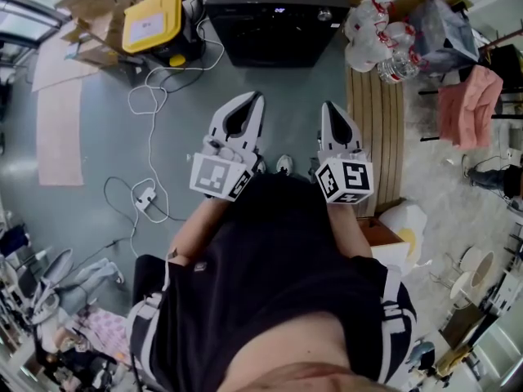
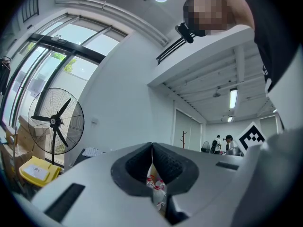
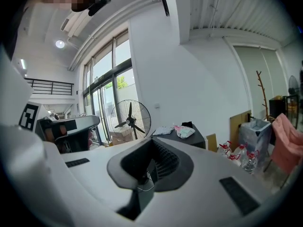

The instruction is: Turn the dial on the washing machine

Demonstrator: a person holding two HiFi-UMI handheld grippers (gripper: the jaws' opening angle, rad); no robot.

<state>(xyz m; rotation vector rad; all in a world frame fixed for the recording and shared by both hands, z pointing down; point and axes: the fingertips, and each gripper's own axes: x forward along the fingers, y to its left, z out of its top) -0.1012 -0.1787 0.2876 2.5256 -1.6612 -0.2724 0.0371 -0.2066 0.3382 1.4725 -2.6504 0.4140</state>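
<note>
The washing machine [image 1: 274, 19] is a black box on the floor ahead of me, at the top of the head view. A small pale round knob [image 1: 324, 14] shows near its right front edge. In the right gripper view the machine [image 3: 188, 137] stands past the jaws with cloths on its top. I hold both grippers close to my body, well short of the machine. My left gripper [image 1: 255, 98] [image 2: 151, 145] has its jaws together with nothing in them. The jaws of my right gripper [image 1: 329, 107] [image 3: 151, 141] are shut and empty too.
A yellow-lidded box [image 1: 153, 20] sits left of the machine, and white cables [image 1: 151, 133] run to a power strip [image 1: 145, 196]. Water bottles [image 1: 384, 43] and a wooden board [image 1: 376, 125] lie to the right, a pink cloth [image 1: 470, 104] beyond. A standing fan [image 2: 56, 122] is by the windows.
</note>
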